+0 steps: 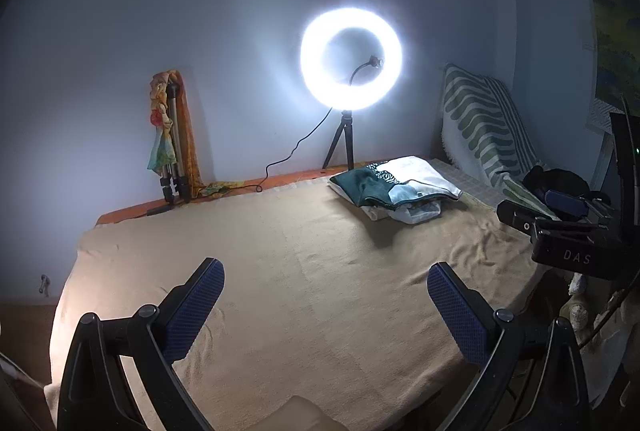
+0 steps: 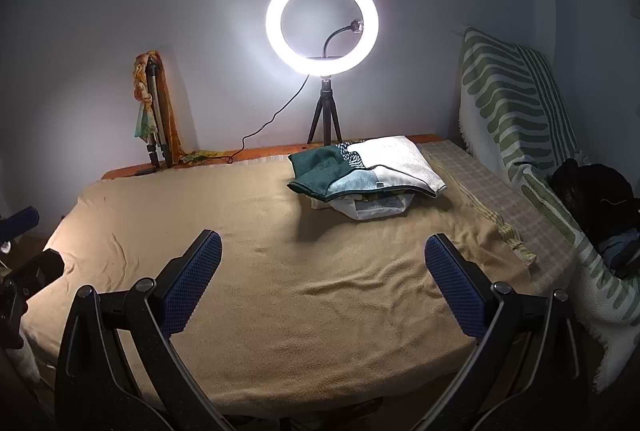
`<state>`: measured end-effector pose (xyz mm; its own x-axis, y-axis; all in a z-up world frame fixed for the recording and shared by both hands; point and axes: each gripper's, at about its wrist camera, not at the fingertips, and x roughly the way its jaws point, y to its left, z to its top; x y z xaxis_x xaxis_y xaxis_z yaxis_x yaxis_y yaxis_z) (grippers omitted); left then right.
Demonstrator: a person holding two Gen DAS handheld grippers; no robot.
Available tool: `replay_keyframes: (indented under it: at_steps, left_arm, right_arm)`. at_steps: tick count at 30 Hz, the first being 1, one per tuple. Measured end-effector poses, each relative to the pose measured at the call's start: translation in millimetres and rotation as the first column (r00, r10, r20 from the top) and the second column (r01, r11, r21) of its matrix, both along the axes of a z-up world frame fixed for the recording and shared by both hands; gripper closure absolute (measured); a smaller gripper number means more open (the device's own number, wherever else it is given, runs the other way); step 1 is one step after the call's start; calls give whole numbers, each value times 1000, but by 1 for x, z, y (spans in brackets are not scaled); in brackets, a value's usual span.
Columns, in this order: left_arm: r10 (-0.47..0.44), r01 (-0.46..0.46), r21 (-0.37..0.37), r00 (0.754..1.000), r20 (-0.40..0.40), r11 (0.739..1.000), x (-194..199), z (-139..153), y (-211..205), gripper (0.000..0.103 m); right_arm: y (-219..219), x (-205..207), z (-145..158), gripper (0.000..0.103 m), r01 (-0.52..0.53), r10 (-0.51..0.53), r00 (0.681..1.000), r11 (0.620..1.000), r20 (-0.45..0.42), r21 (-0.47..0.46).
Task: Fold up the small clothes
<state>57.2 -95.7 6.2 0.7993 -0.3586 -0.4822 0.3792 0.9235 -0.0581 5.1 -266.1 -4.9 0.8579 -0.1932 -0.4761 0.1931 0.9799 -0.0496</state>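
A stack of folded clothes [image 1: 394,187] [image 2: 366,173], dark green, patterned and white, lies at the far right of a tan blanket [image 1: 304,271] [image 2: 280,271] that covers the table. My left gripper [image 1: 324,291] hovers open over the blanket's near edge, nothing between its blue pads. My right gripper [image 2: 322,273] is open too, above the near middle of the blanket, well short of the stack. In the left wrist view the right gripper's black body [image 1: 560,231] shows at the right edge. In the right wrist view part of the left gripper [image 2: 24,271] shows at the left edge.
A lit ring light [image 1: 351,59] [image 2: 322,23] on a small tripod stands at the table's back edge, its cable trailing left. A folded tripod with a colourful scarf [image 1: 172,135] [image 2: 154,111] leans on the wall. A green-striped throw [image 1: 484,127] [image 2: 516,119] and dark items [image 2: 596,199] lie at the right.
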Motion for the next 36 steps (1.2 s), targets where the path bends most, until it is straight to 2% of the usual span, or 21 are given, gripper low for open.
replay_keyframes:
  at_steps: [9,19,36]
  left_arm:
    - [9,-9,9,999,-30,1000,1,-5,5,0]
    - [24,-24,-8,999,-23,1000,1,-2,12,0]
    - [21,-21,4,1000,-16,1000,5,-2,10,0]
  right_arm:
    - [10,-2,-8,0,0,0,1000,1000,-15,-2]
    - [15,-1,-11,0,-20,20,1000,1000,-14,-21]
    - [13,2,-14,0,-27,27,999,1000,-27,3]
